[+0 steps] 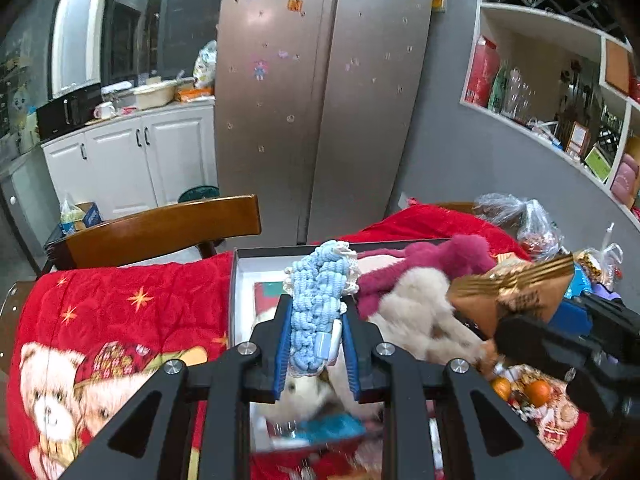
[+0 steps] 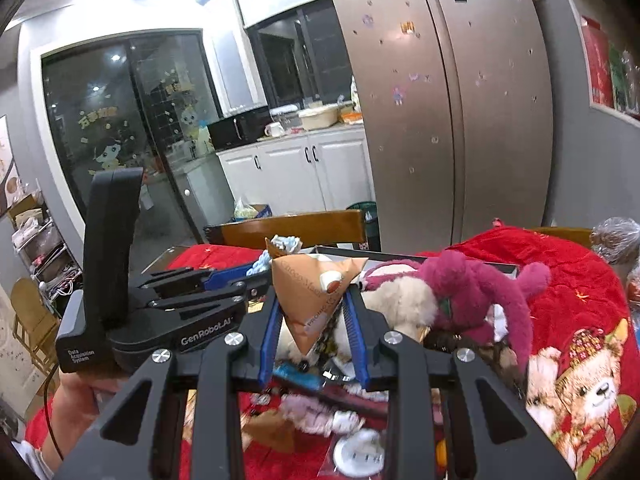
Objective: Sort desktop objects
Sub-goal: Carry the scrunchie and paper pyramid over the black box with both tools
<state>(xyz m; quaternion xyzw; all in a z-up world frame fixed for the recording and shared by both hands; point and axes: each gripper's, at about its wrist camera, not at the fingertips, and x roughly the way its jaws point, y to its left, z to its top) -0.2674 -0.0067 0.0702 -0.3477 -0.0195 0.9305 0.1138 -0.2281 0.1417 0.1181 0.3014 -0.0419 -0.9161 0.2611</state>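
Note:
My left gripper is shut on a light blue knitted item and holds it above an open dark box on the red blanket. My right gripper is shut on a brown triangular snack packet, lifted over the table. In the left wrist view that packet and the right gripper show at the right. The left gripper also shows in the right wrist view, at the left. A magenta plush toy and a cream plush toy lie in the box.
A red blanket with bear prints covers the table. A wooden chair stands at the far edge. Plastic bags of food sit at the back right. Small packets and a white round item lie on the near side.

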